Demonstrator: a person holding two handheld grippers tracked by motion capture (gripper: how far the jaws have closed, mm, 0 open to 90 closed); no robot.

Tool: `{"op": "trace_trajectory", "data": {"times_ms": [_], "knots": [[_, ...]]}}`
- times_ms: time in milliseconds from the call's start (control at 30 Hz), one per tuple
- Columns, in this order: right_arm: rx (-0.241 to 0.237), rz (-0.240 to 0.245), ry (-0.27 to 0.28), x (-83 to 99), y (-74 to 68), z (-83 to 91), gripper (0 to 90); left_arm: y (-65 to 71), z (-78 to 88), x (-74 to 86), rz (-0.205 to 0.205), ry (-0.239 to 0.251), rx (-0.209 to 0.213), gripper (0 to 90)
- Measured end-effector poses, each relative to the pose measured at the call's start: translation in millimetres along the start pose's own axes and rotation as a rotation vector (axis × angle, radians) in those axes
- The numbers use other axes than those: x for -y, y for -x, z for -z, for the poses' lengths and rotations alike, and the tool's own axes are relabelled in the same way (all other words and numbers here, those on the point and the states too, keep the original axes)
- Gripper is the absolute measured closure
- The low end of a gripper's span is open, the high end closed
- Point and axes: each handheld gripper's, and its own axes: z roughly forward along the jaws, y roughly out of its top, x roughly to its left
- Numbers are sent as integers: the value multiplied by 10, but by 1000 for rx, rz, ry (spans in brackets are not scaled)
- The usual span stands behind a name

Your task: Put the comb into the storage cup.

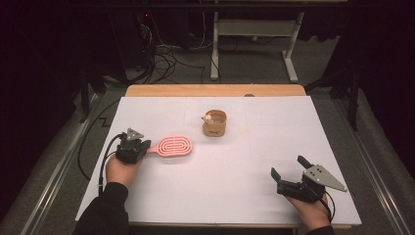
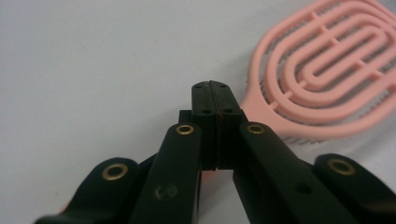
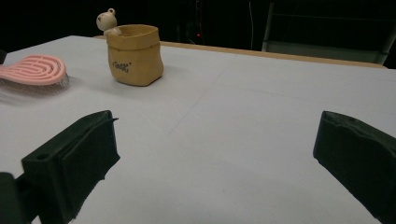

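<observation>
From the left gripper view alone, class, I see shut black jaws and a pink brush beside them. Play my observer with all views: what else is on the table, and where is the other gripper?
Observer: A tan pouch-shaped cup stands upright beyond the pink brush, apart from it.
Operator: Anything on the cup?
Observer: A small bear figure sits at its rim.
Operator: And the other gripper?
Observer: The right gripper is at the near right of the white table, jaws wide open, holding nothing.
</observation>
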Motion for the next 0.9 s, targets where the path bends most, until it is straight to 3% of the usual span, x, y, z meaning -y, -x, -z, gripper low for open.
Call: {"op": "trace_trajectory", "data": {"times_ms": [300,400,533,900], "knots": [[7,-6,4,-4,9,16,2,39,56,-2,-17,-21,18,889],[6,-9,1,1,13,13,2,25,56,-4,-20,-25,7,888],[4,-5,3,-4,1,19,2,-34,37,8,1,-41,-5,888],[8,-10,-1,7,14,24,2,53,136,42,-42,-64,16,888]]}}
